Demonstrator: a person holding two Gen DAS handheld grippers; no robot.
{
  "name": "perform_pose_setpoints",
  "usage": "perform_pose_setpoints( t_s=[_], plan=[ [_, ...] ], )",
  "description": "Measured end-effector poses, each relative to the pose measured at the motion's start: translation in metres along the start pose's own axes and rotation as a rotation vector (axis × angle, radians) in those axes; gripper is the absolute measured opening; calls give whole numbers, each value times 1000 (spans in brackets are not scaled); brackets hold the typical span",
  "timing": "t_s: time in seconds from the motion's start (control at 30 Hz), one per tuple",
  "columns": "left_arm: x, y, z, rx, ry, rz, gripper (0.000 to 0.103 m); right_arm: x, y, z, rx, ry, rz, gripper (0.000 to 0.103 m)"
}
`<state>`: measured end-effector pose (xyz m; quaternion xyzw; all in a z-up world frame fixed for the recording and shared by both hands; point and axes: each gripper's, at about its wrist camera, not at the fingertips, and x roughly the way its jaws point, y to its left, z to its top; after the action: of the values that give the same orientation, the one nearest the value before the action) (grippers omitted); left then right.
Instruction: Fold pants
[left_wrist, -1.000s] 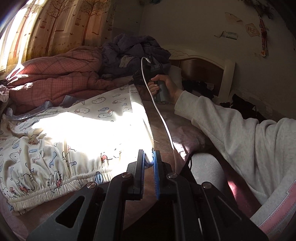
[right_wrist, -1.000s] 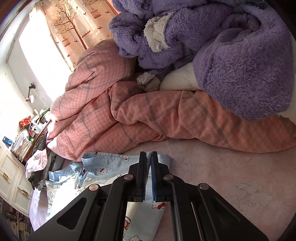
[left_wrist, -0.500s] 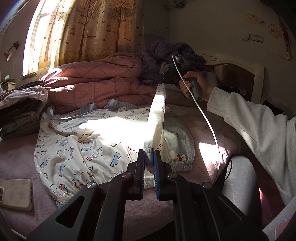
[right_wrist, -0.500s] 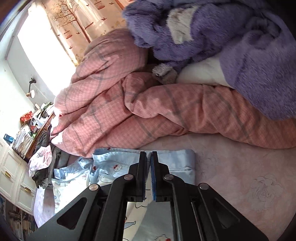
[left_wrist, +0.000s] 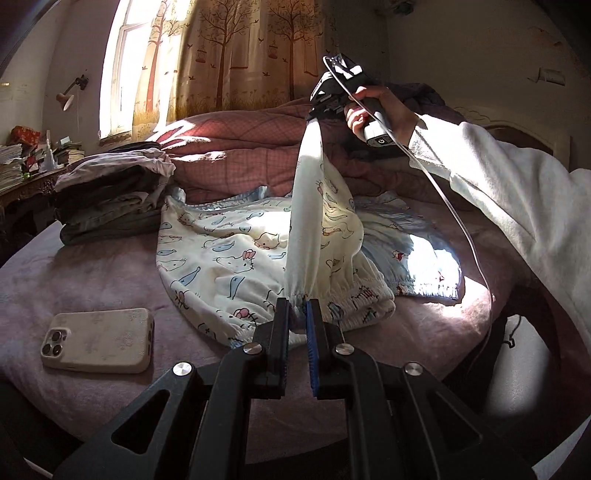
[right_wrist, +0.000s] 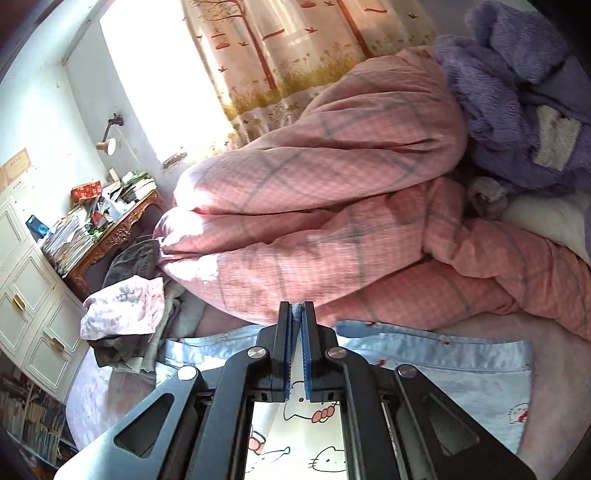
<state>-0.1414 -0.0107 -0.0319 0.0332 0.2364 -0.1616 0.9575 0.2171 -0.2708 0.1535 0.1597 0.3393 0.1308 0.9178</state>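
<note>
the white cartoon-cat print pyjama pants (left_wrist: 236, 254) lie on the mauve bed (left_wrist: 81, 273) (phone (left_wrist: 98, 341) beside them), one edge lifted taut between both grippers, left (left_wrist: 297, 308) and right (right_wrist: 297, 314), fingers clamped on fabric.

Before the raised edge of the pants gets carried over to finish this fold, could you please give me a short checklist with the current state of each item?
1. left gripper shut on the waistband of the pants: ok.
2. right gripper shut on the far end of the same edge: ok.
3. Edge stretched taut between both grippers: ok.
4. Rest of the pants lying flat: not ok, bunched beneath the raised edge.
5. phone apart from the pants: ok.
6. stack of folded clothes clear of the landing zone: cannot tell.
</note>
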Motion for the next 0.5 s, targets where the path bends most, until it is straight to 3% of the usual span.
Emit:
perform_pose_setpoints(
  t_s=[0.27, 0.5],
  plan=[
    [12, 25, -27, -72, 86, 24, 8, 57, 93, -1, -91, 60, 85, 4],
    [12, 31, -34, -97, 95, 3, 7, 109, 175, -28, -222, 121, 168, 4]
  ],
)
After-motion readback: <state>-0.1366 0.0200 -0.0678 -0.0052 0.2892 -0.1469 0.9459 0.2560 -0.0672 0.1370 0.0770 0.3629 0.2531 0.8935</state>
